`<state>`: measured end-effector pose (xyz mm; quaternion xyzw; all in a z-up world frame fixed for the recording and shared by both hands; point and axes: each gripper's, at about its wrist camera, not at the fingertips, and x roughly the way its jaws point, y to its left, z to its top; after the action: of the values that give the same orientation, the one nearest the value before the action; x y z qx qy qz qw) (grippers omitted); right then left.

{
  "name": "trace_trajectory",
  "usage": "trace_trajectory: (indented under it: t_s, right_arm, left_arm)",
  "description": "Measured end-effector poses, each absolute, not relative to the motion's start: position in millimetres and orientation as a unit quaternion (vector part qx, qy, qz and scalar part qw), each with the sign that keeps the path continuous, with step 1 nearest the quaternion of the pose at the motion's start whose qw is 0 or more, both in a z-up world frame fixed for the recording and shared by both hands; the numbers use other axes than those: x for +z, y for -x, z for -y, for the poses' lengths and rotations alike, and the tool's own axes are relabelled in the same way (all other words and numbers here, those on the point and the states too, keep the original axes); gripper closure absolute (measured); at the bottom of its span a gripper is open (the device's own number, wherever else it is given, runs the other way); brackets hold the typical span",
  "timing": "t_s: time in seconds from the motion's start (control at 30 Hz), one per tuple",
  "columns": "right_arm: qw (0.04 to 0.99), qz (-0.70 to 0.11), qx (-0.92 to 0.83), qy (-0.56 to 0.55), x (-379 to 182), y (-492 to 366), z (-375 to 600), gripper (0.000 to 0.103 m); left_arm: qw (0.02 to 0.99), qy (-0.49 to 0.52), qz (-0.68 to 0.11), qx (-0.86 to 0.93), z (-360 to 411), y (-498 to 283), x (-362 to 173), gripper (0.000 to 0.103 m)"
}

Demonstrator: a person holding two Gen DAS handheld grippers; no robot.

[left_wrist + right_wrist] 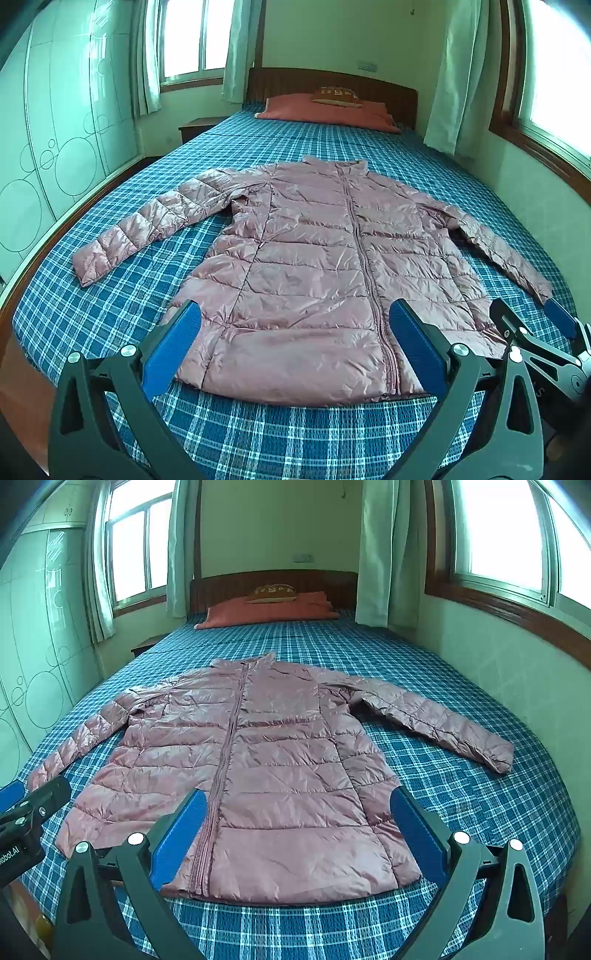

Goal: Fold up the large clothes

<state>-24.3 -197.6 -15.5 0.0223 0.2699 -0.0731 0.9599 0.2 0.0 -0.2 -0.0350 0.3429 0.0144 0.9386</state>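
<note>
Jacket (314, 266), pink and quilted, lies flat and zipped on the bed (110, 317) with its blue checked sheet, nothing on top of it. At the head of the bed sit an orange pillow (325, 110) and a small brown cushion (338, 95). The collar points toward the headboard, the hem toward the cameras, both sleeves spread sideways. The left claw (295, 354) and right claw (295, 834) hover above the hem, each wide open and holding nothing.
</note>
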Motion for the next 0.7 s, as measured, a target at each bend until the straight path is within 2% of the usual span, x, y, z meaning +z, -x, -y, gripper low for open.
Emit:
trace_trajectory:
  t_s: [0.7]
  right_arm:
    - [0.959, -0.274, -0.073, -0.019, -22, 24, 195, 0.004]
  left_arm:
    - [0.936, 0.039, -0.351, 0.017, 0, 2, -11, 0.002]
